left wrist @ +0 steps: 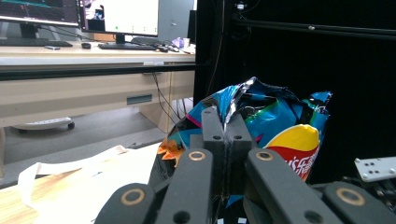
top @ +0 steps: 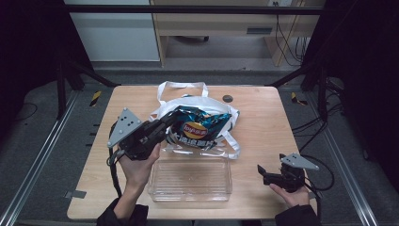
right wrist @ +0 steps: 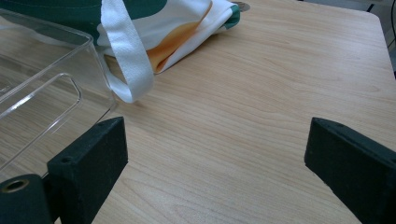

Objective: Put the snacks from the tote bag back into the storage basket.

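A blue crisp bag with a yellow and red logo hangs above the white tote bag in the middle of the table. My left gripper is shut on the bag's left edge. In the left gripper view the two black jaws meet on the crinkled foil of the crisp bag, with my left gripper pinching its top seam. My right gripper rests near the table's front right corner, open. In the right gripper view my right gripper holds its jaws wide apart over bare wood.
A clear plastic box stands at the table's front centre, between the two hands; its corner is beside the right gripper's left jaw. The tote's white strap lies on the wood. A small dark disc sits at the back right.
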Tool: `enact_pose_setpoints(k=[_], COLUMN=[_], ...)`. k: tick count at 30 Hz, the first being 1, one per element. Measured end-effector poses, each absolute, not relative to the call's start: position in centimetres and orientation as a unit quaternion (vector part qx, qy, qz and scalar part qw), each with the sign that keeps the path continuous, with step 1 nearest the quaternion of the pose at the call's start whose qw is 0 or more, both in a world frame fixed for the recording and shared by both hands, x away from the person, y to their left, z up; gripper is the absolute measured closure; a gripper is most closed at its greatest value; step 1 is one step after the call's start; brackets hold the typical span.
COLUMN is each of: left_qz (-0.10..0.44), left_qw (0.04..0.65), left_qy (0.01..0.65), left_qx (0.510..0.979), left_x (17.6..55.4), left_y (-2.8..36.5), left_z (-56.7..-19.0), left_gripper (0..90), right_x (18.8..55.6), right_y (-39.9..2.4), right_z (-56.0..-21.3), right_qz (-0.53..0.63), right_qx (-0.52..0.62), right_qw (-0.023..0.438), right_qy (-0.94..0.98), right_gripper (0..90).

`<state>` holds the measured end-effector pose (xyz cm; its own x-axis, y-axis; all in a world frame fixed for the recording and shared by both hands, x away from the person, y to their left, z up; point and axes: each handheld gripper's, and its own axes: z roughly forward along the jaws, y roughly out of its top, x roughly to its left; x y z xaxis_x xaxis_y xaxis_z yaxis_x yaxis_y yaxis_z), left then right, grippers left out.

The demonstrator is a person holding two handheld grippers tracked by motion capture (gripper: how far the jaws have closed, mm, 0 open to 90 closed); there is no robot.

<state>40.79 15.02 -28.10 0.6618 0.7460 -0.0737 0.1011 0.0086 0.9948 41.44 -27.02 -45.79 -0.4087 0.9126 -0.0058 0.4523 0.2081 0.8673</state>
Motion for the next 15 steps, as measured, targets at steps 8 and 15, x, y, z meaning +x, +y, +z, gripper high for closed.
enact_pose_setpoints(k=[8,15], left_qz=[0.256,0.253], left_qw=[0.632,0.624], left_qy=[0.312,0.314], left_qx=[0.661,0.669], left_x=[39.6,39.0], left_y=[15.1,15.3], left_z=[-28.3,-29.0], left_gripper=[89.8,89.8], right_x=[41.4,41.4], right_y=[-27.0,-27.0], right_z=[-45.8,-45.8], right_qz=[0.419,0.419], right_qx=[0.469,0.469], right_qw=[0.275,0.275], right_qy=[0.727,0.727], right_gripper=[6.4,6.5])
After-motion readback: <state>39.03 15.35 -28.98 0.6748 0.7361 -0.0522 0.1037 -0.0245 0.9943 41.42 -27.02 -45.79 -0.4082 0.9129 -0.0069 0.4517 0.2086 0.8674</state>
